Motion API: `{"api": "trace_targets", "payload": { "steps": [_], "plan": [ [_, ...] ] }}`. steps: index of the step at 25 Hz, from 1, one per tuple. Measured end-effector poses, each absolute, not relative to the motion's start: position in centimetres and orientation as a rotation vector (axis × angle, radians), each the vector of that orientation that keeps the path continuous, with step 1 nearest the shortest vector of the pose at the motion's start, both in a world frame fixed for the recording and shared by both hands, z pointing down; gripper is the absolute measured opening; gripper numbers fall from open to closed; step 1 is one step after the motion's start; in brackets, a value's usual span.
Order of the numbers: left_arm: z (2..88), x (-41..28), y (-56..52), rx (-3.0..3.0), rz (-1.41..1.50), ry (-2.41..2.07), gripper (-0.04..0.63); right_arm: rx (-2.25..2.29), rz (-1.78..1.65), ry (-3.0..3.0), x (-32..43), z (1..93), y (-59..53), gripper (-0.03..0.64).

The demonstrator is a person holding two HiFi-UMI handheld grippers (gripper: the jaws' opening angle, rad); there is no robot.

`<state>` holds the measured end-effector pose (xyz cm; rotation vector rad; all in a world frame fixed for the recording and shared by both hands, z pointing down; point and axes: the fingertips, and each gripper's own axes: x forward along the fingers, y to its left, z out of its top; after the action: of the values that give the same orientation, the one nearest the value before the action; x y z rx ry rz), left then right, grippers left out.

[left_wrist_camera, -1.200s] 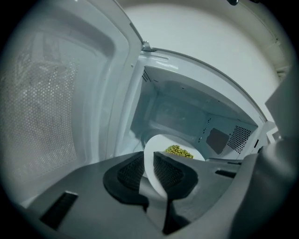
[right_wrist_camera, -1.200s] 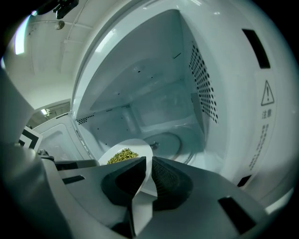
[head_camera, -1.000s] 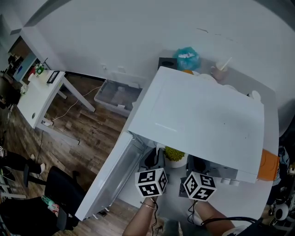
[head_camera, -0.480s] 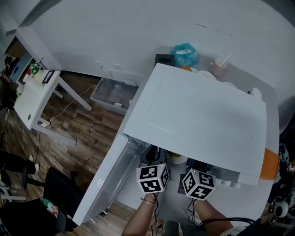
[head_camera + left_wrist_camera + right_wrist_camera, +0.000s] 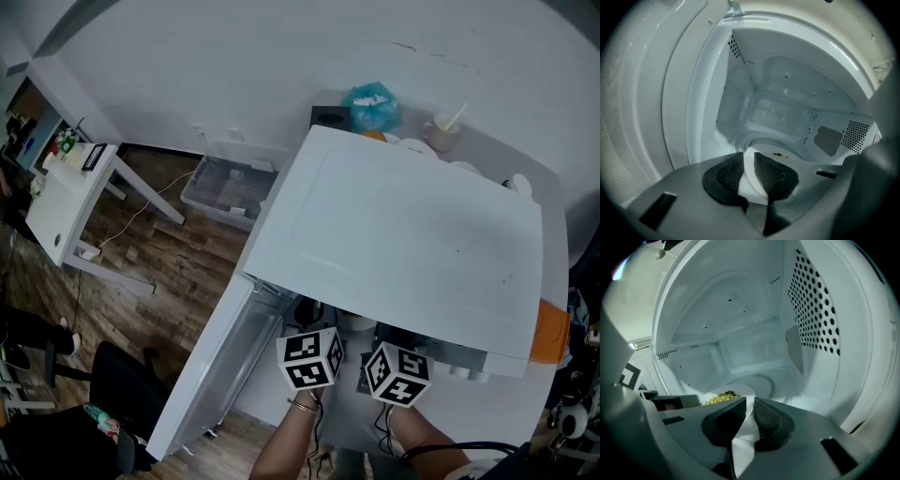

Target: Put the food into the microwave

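Note:
A white microwave (image 5: pixel 412 234) stands below me with its door (image 5: pixel 220 361) swung open to the left. Both grippers hold one white bowl (image 5: pixel 740 439) of green food (image 5: pixel 723 397) at the cavity mouth. My left gripper (image 5: pixel 749 174) is shut on the bowl's rim, with the empty cavity (image 5: pixel 778 108) ahead of it. On the opposite rim my right gripper (image 5: pixel 749 416) is shut too, and the round turntable (image 5: pixel 759 383) lies just beyond the food. In the head view the two marker cubes (image 5: pixel 310 357) (image 5: pixel 397 374) show at the opening; the microwave's top hides the jaws and most of the bowl.
Behind the microwave sit a teal bag (image 5: pixel 373 103) and a cup with a straw (image 5: pixel 442 134). An orange object (image 5: pixel 549 333) is at its right side. On the floor to the left are a clear bin (image 5: pixel 225 187), a white desk (image 5: pixel 70 202) and a black chair (image 5: pixel 122 384).
Both grippers have carried the bowl forward under the microwave's top. The green food, plain in the head view a second ago, is now hidden there.

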<state>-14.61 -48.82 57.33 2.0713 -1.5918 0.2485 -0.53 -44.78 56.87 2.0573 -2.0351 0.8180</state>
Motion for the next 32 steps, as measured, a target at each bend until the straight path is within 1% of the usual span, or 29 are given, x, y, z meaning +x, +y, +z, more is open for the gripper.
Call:
{"api": "trace_targets", "payload": {
  "steps": [9,17,24,28,32],
  "plan": [
    [56.6,-15.7,-47.5,2.071,0.262,-1.658,0.066,2.053,0.721,-2.058,-1.0,56.0,-44.2,0.052],
    [56.3,-16.7,-44.2,2.041,0.264,-1.685,0.066,2.02,0.7,-2.048,-1.2,55.4,-42.1,0.051],
    [55.7,-17.7,-40.4,2.016,0.272,-1.7,0.066,1.9,0.675,-2.067,-2.7,55.2,-39.3,0.051],
    [55.1,-17.7,-37.7,2.019,0.261,-1.681,0.064,1.833,0.705,-2.129,-3.8,54.7,-37.3,0.031],
    [54.1,-17.7,-35.3,2.033,0.255,-1.665,0.04,1.744,0.715,-2.208,-5.3,53.5,-35.5,0.025]
  ]
}}
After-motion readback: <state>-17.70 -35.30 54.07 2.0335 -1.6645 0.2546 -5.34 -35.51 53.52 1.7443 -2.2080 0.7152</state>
